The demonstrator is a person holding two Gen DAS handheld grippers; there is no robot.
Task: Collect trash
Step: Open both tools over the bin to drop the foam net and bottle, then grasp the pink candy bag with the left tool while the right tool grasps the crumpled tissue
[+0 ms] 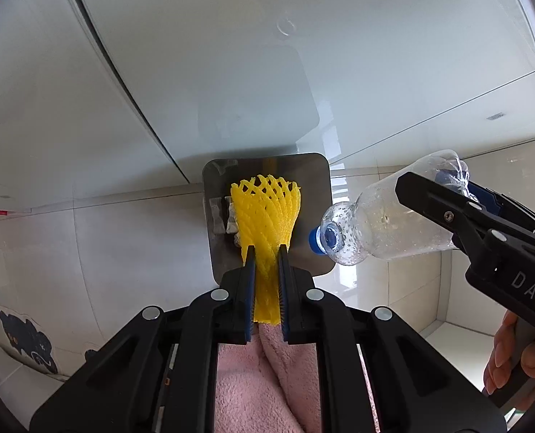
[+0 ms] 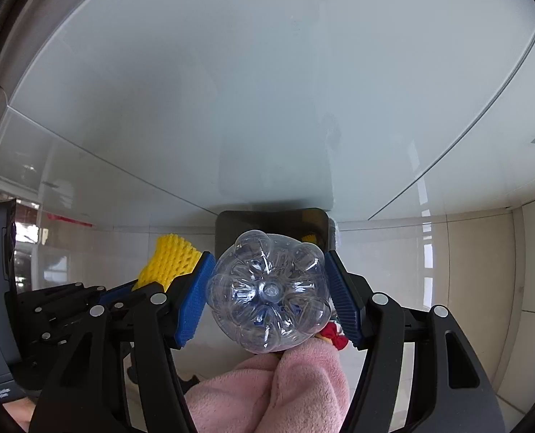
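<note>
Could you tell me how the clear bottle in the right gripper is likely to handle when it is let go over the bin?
The bottle looks empty apart from droplets, so probably light. Its thin clear wall would likely dent under a hard squeeze, though the right gripper shows no crushing. Round and smooth, it may slip or roll if it misses the bin.

My left camera sits just behind my left gripper [image 1: 265, 263], looking steeply down along its fingers at the bin [image 1: 311, 180], close below. My right gripper [image 1: 444, 195] enters that view at 3 o'clock. My right camera looks down past my right gripper's fingers at the same bin [image 2: 231, 223], with my left gripper [image 2: 166, 281] at 9 o'clock.
</note>
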